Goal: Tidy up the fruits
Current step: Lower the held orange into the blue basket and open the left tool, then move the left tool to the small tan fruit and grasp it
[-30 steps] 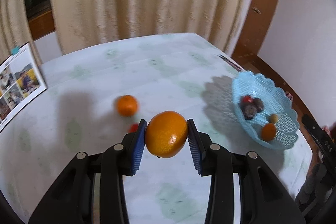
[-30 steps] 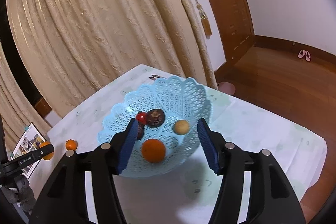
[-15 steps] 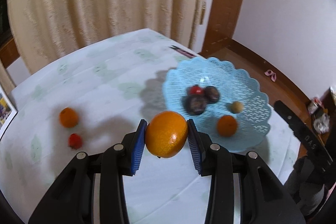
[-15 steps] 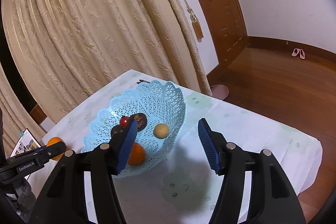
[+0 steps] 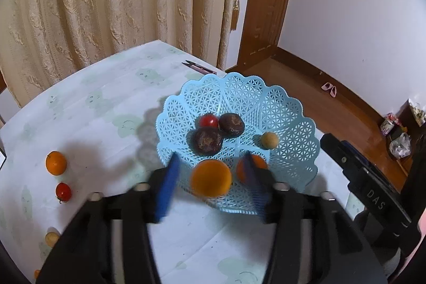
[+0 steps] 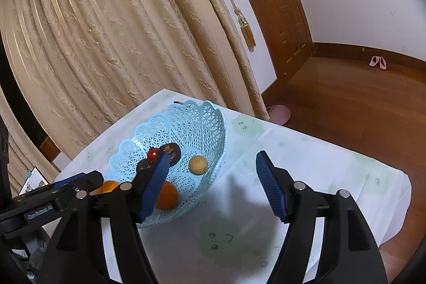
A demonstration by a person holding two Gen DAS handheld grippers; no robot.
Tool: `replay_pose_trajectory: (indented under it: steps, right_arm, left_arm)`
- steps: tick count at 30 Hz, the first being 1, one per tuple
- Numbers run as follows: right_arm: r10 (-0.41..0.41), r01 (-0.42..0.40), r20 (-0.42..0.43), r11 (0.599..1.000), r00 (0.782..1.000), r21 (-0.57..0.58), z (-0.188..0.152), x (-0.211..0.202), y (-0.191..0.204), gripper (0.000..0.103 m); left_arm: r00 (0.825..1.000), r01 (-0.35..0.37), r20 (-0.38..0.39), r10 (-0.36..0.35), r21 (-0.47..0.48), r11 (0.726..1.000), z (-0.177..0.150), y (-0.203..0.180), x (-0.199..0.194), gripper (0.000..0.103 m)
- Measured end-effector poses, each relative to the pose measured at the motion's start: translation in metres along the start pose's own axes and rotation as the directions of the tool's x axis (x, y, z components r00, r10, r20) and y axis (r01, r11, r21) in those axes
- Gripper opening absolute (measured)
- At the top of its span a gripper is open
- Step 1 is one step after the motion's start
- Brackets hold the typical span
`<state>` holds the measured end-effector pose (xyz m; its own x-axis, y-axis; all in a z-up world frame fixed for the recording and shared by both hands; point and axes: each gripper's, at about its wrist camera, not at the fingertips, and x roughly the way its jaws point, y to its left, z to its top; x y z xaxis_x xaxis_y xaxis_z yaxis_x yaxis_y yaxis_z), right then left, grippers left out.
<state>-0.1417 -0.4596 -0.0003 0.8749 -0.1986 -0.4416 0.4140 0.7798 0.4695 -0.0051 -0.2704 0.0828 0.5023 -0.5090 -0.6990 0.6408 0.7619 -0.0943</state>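
left gripper (image 5: pixel 211 184) jaws just opened, orange (image 5: pixel 211 178) loose between them over basket (image 5: pixel 290 108) | right gripper (image 6: pixel 210 188) open, empty | left of jaws: tangerine (image 5: pixel 56 163), cherry tomato (image 5: pixel 63 191) remain

A table (image 5: pixel 111 103) under a pale printed cloth stands just in front of heavy beige curtains (image 6: pixel 106 44). Right of the curtains is a brown wooden door (image 6: pixel 271 4) set in a white wall (image 5: pixel 359 17). Beyond the table, pink slippers (image 6: pixel 377 62) lie on the glossy wooden floor (image 6: pixel 346 103).

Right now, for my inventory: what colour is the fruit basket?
Light blue basket, seen best from the left wrist.
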Motion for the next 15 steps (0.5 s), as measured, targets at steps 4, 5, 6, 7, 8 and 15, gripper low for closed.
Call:
replay_pose_trajectory:
  steps: [4, 5, 6, 7, 8, 15]
  right_arm:
    - [0.003, -0.003, 0.002, 1.0, 1.0, 0.0, 0.0, 0.0, 0.002, 0.07]
    - [0.005, -0.005, 0.002, 1.0, 1.0, 0.0, 0.0, 0.0, 0.003, 0.07]
    - [0.006, -0.006, 0.002, 1.0, 1.0, -0.001, 0.0, 0.0, 0.003, 0.07]
    - [0.007, -0.007, 0.003, 1.0, 1.0, -0.002, 0.0, 0.0, 0.004, 0.07]
    - [0.009, -0.009, 0.003, 1.0, 1.0, -0.003, 0.0, 0.0, 0.005, 0.07]
    - [0.022, -0.022, 0.002, 1.0, 1.0, -0.013, -0.001, -0.002, 0.013, 0.071]
  left_arm:
    - [1.0, -0.014, 0.012, 0.014, -0.017, 1.0, 0.002, 0.007, -0.004, 0.064]
    - [1.0, -0.019, 0.015, 0.019, -0.026, 0.999, 0.002, 0.01, -0.006, 0.065]
    - [0.999, -0.027, 0.018, 0.027, -0.036, 0.999, 0.002, 0.015, -0.007, 0.065]
    - [0.999, -0.032, 0.018, 0.033, -0.044, 0.999, 0.003, 0.018, -0.009, 0.065]
    - [0.999, -0.036, 0.019, 0.037, -0.049, 0.998, 0.002, 0.02, -0.01, 0.065]
    - [0.997, -0.075, 0.027, 0.078, -0.1, 0.992, 0.001, 0.047, -0.024, 0.071]
